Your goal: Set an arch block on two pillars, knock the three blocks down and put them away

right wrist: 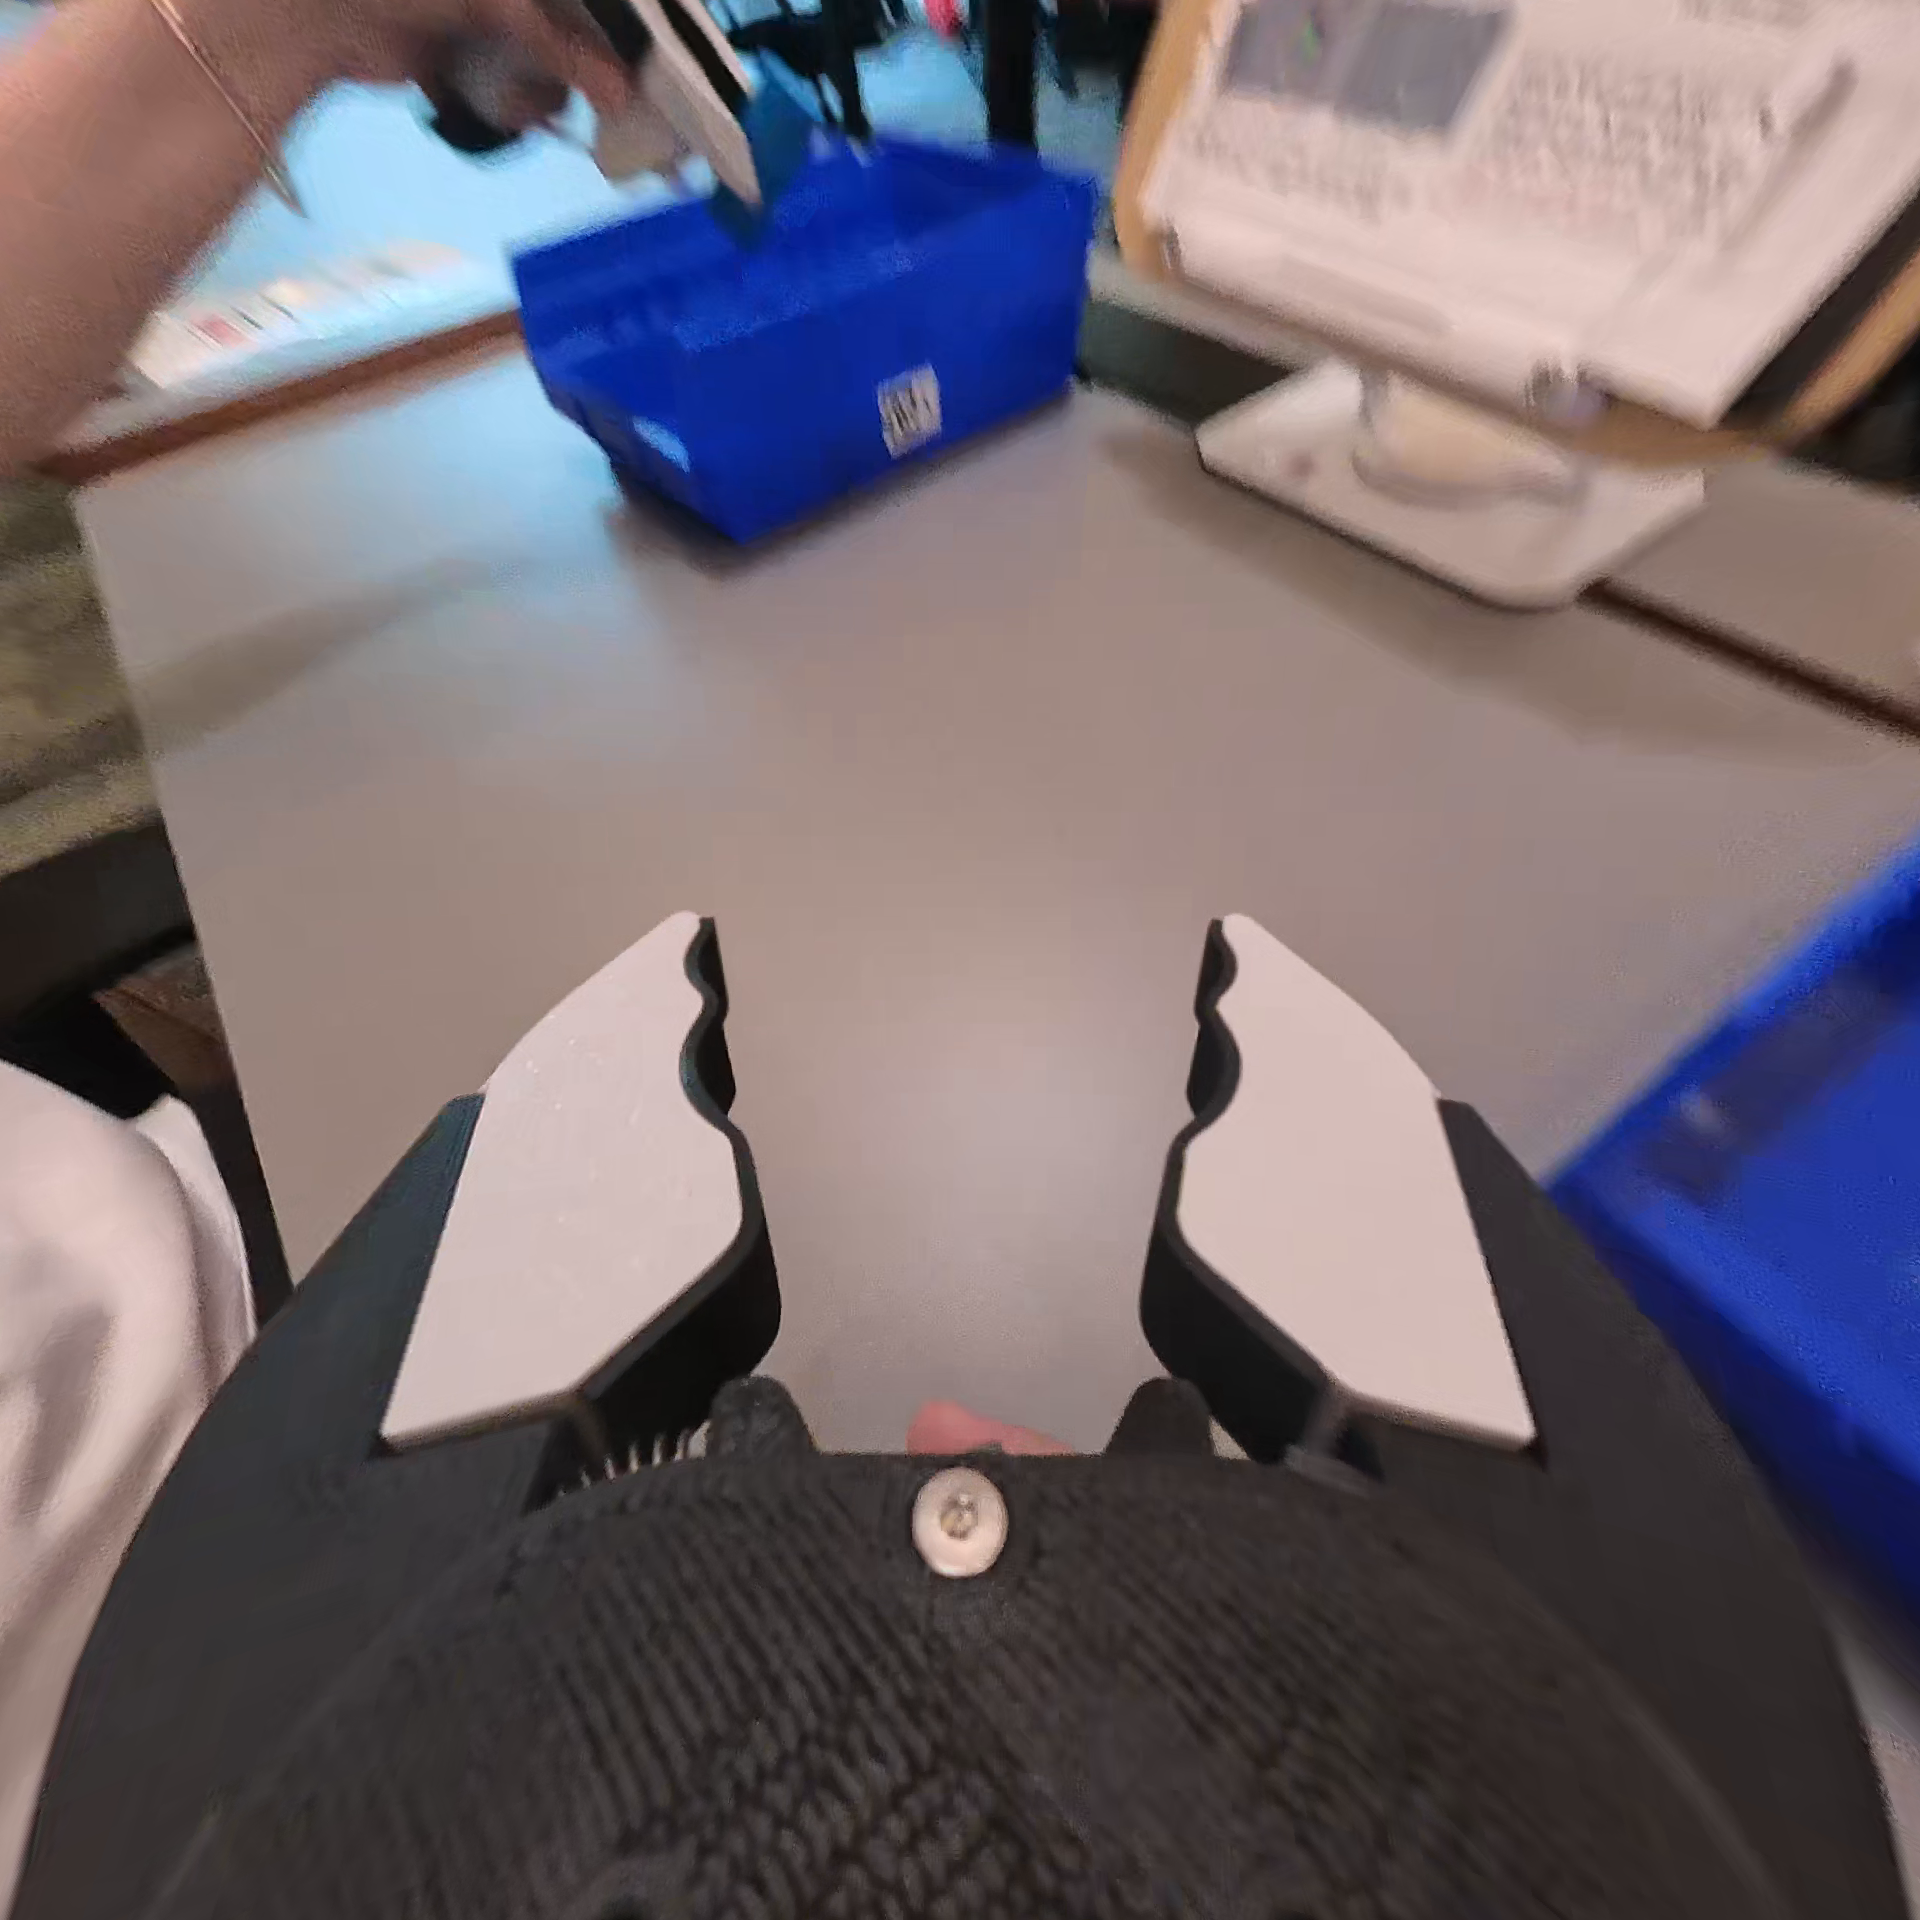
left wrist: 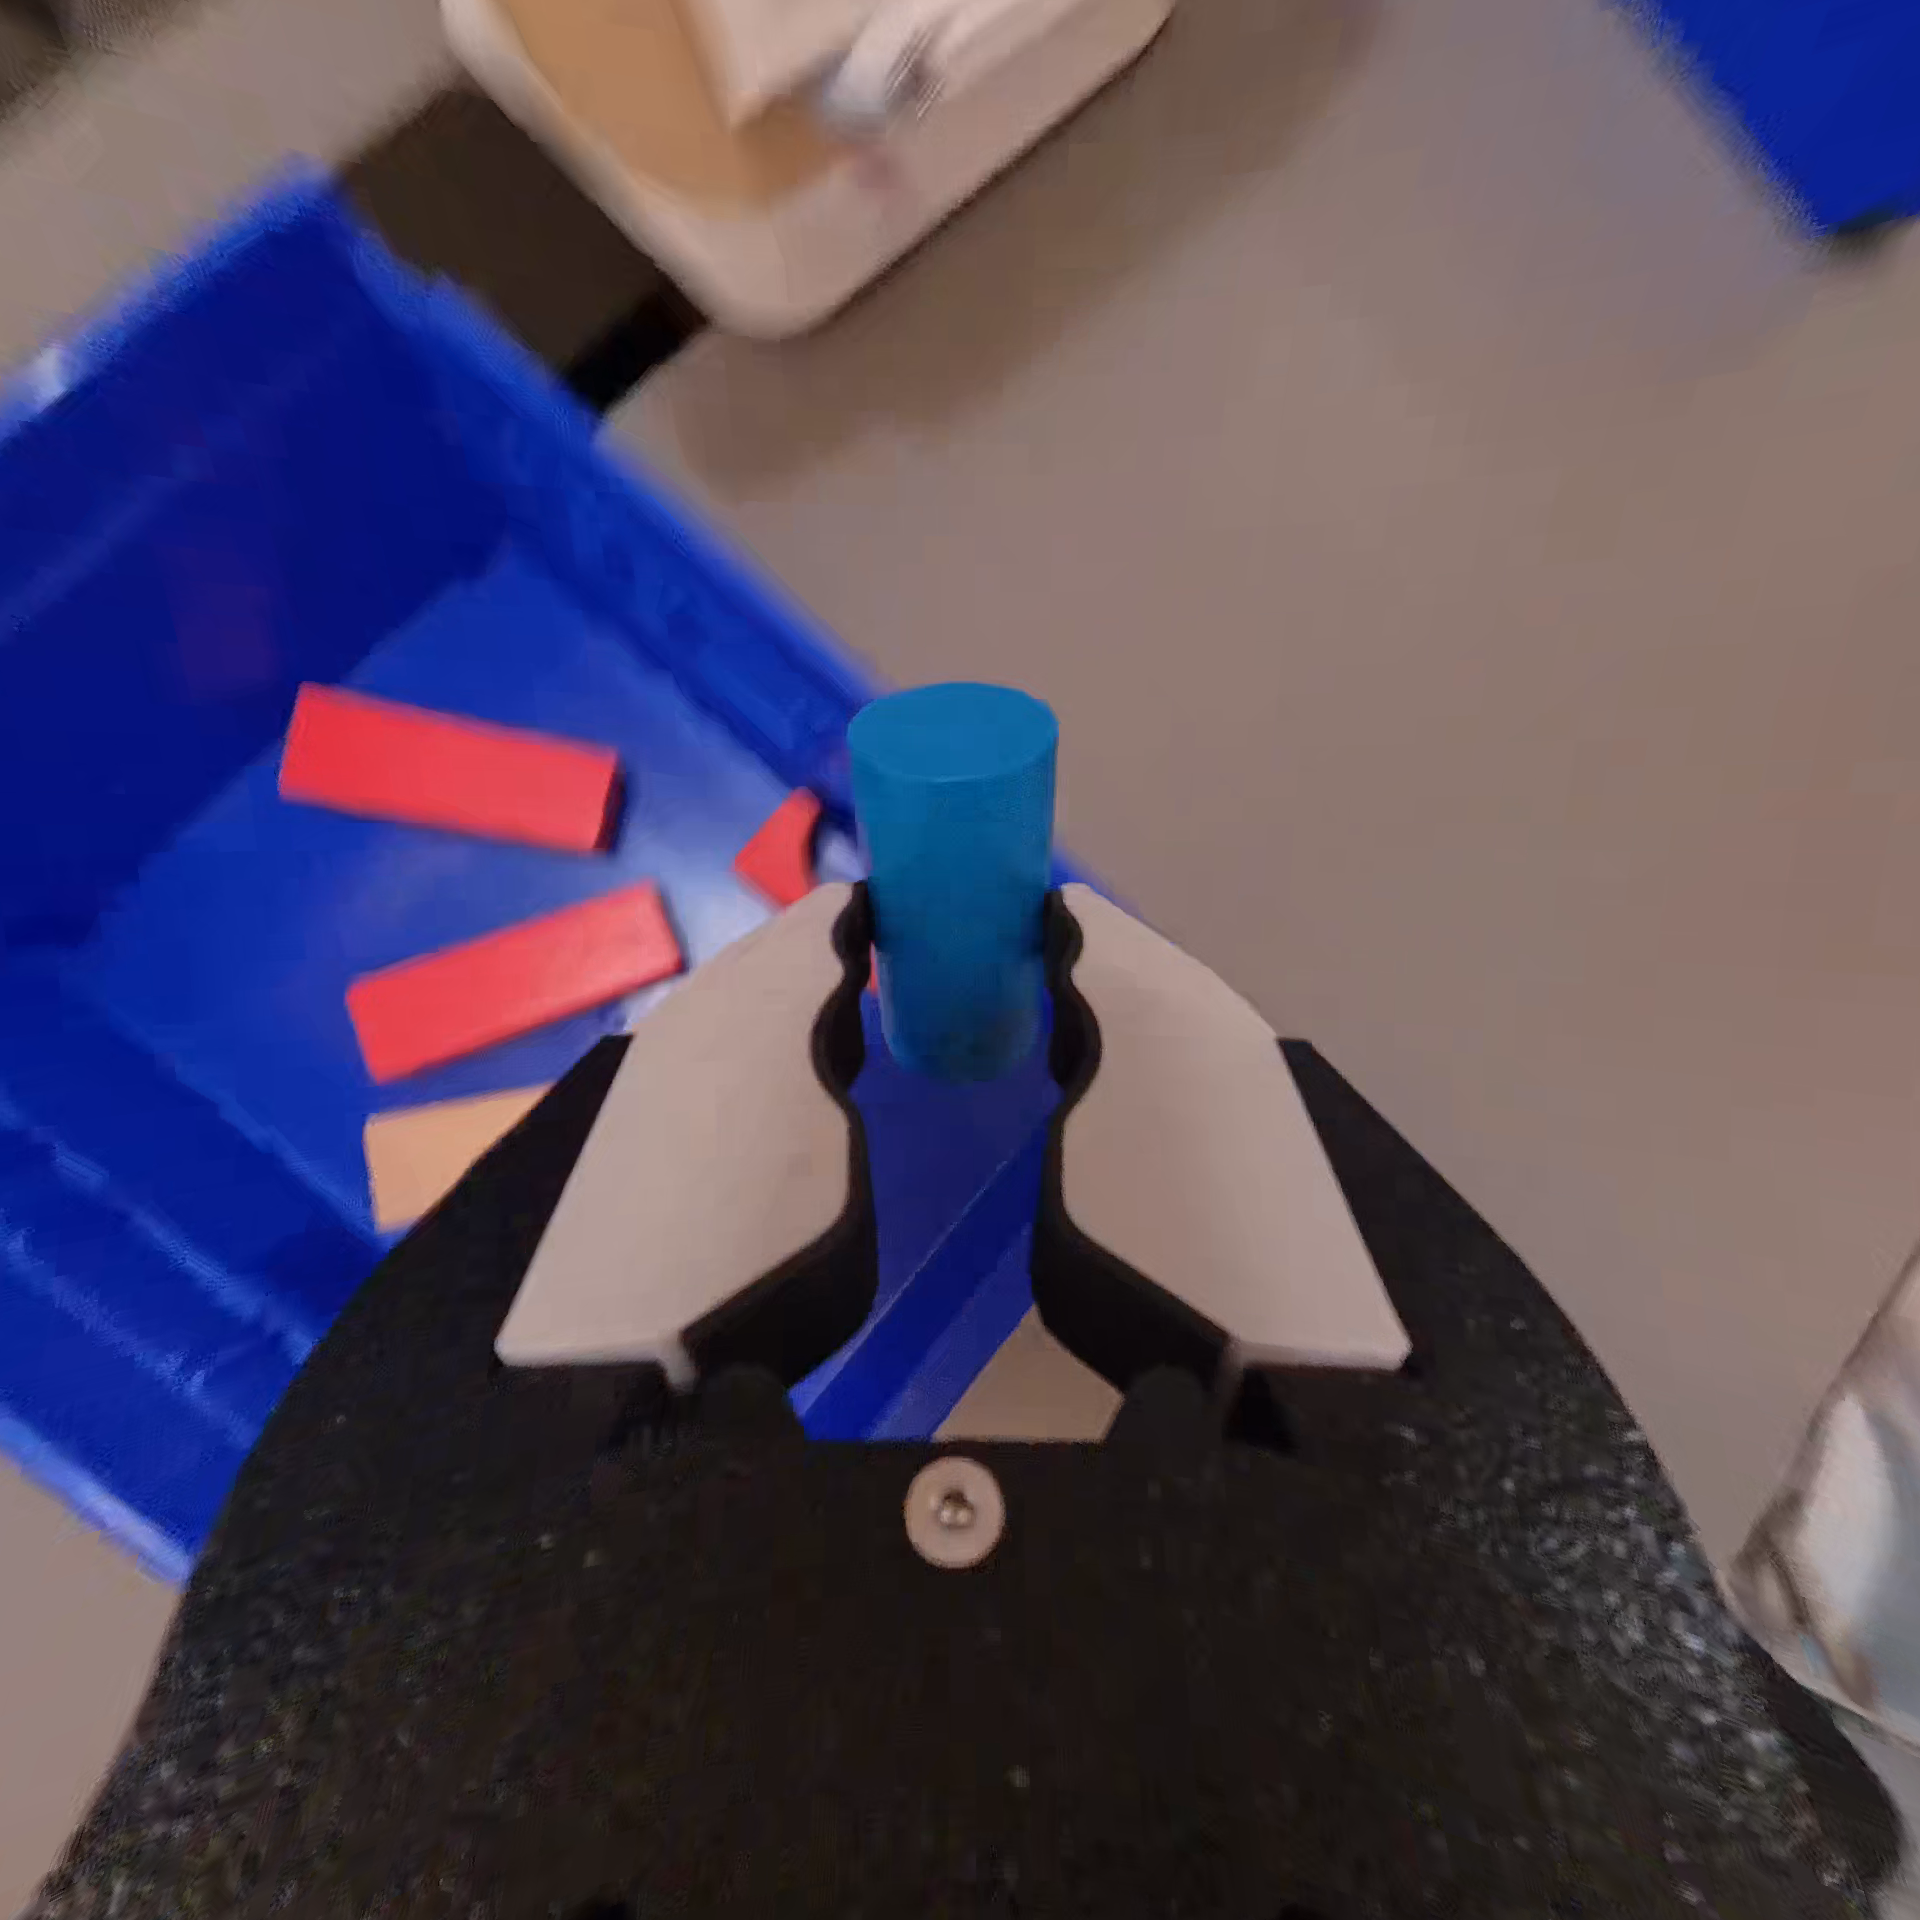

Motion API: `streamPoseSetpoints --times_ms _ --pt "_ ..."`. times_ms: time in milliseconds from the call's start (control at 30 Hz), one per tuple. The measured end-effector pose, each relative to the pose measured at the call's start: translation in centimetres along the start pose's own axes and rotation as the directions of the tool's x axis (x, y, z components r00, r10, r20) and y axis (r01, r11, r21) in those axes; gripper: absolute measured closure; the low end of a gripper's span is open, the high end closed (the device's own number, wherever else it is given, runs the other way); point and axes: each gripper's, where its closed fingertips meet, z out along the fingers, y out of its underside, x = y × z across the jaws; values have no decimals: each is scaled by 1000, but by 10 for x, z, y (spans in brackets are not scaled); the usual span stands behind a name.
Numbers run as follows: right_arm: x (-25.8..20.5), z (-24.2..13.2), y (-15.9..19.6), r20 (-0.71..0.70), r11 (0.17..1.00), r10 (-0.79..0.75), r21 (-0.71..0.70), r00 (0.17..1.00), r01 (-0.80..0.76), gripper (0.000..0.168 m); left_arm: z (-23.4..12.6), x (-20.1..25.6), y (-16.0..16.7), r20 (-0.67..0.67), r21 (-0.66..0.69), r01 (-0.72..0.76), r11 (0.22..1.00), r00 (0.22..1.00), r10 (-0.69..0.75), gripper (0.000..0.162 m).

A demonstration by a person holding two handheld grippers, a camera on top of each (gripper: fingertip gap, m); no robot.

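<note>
My left gripper [left wrist: 954, 904] is shut on a teal blue cylinder [left wrist: 954, 862] and holds it upright over the near right edge of a blue bin [left wrist: 208, 499]. In the bin lie two long red blocks [left wrist: 447, 769] [left wrist: 509, 977], a small red piece [left wrist: 781, 847] and a tan block [left wrist: 436, 1153]. My right gripper [right wrist: 961, 935] is open and empty above the grey table [right wrist: 935, 727]. In the right wrist view the left gripper [right wrist: 707, 114] shows far off above the same blue bin [right wrist: 831, 332], held by a person's hand.
A white stand [right wrist: 1455, 488] holding a board with papers stands at the table's far right; its beige base [left wrist: 779, 156] shows in the left wrist view. A second blue bin [right wrist: 1787, 1226] is at the near right. A white sleeve [right wrist: 94, 1403] is at the left. Left tips to right tips: about 45 cm. From my left tips it is roughly 10 cm to the small red piece [left wrist: 781, 847]; from my right, 45 cm. My left tips are roughly 15 cm from the tan block [left wrist: 436, 1153].
</note>
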Motion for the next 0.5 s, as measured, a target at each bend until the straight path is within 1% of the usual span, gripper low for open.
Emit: streamPoseSetpoints --times_ms 33,100,167,233,300,333,433,500 --pt "-4 6 -20 32 998 -28 54 999 27 81 -7 18 -12 -23 83 -49 995 998 51 130" --pt "-13 18 -60 107 987 -85 142 991 69 82 -17 61 -33 -74 241 -143 960 984 165 131" --pt "-23 33 -91 181 974 -176 171 968 146 85 -22 110 -50 -126 383 -213 899 952 279 130" --pt "-24 50 -114 181 954 -282 162 942 254 89 -19 157 -62 -182 480 -232 846 917 355 131" --pt "-27 67 -129 180 917 -393 148 902 370 92 -9 195 -70 -217 537 -236 810 889 403 131" --pt "-27 74 -134 181 905 -422 140 889 401 92 -2 212 -72 -229 559 -248 791 871 435 131" --pt "-38 86 -143 248 899 -438 143 864 414 100 21 250 -77 -242 582 -282 762 835 494 131" --pt "-44 88 -142 292 893 -449 161 845 419 106 32 269 -78 -256 597 -296 745 810 527 131"
